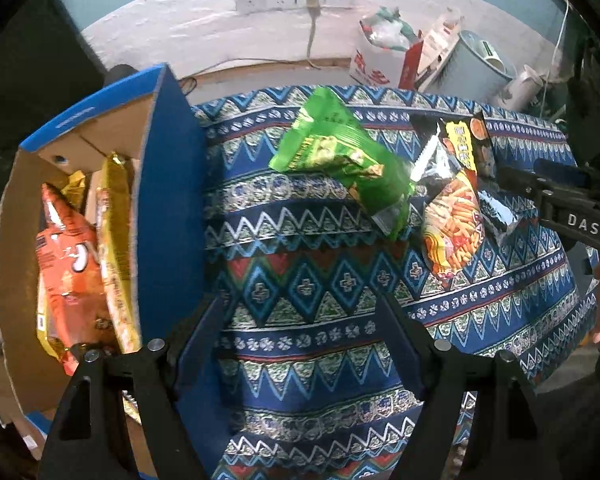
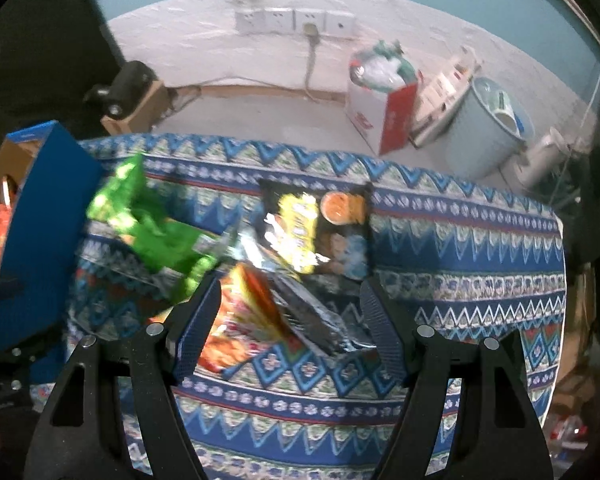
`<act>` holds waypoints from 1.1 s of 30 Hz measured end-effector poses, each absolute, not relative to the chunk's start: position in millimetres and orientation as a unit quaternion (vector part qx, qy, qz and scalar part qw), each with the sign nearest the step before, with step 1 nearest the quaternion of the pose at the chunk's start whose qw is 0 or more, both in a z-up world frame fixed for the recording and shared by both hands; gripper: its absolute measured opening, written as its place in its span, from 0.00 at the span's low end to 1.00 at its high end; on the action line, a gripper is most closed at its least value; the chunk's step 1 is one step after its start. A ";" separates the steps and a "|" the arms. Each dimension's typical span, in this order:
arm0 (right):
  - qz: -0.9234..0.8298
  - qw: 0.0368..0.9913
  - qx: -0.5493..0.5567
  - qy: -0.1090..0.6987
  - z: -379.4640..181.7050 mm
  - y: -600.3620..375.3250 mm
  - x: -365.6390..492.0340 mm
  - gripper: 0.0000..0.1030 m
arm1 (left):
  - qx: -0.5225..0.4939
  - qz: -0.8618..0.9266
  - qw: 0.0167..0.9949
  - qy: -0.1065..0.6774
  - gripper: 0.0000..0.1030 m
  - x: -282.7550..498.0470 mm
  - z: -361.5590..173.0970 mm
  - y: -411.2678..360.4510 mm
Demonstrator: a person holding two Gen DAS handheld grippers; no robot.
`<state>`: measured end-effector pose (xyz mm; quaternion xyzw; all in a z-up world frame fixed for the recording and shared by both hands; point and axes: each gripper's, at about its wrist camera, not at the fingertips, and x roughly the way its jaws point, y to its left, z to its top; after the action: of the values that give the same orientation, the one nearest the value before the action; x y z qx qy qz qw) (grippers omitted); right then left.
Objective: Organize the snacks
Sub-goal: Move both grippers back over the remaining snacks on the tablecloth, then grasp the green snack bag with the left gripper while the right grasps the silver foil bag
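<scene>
A green snack bag [image 1: 340, 160] [image 2: 148, 232] and a black-and-orange snack bag [image 1: 456, 208] [image 2: 300, 248] lie side by side on the patterned cloth [image 1: 300, 280]. At the left stands a blue cardboard box [image 1: 168, 200] [image 2: 40, 220], with an orange bag [image 1: 68, 264] and a yellow bag [image 1: 116, 248] upright inside it. My left gripper [image 1: 300, 320] hangs open over bare cloth beside the box wall. My right gripper [image 2: 290, 312] [image 1: 524, 184] is open, pointing down, and the lower end of the black-and-orange bag shows between its fingers without the pads pressing it.
Behind the table, on the floor, are a red-and-white carton [image 2: 380, 120], a pale round bin [image 2: 488, 136] and a brown box with a black item [image 2: 136, 96]. Wall sockets [image 2: 296, 20] hold one plug. The cloth's right edge [image 2: 556, 280] drops off.
</scene>
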<state>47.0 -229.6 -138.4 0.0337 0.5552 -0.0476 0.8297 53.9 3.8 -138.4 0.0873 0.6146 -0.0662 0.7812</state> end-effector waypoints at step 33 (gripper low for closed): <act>0.009 0.764 -0.012 0.645 -222.7 -216.6 49.7 0.42 | 0.009 -0.060 0.744 0.665 0.78 99.4 -171.4 -6.1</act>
<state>49.7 -216.6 -222.7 -0.0121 0.6450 0.0093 0.7641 99.4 -6.1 -171.4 0.0087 0.6655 -0.0597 0.7440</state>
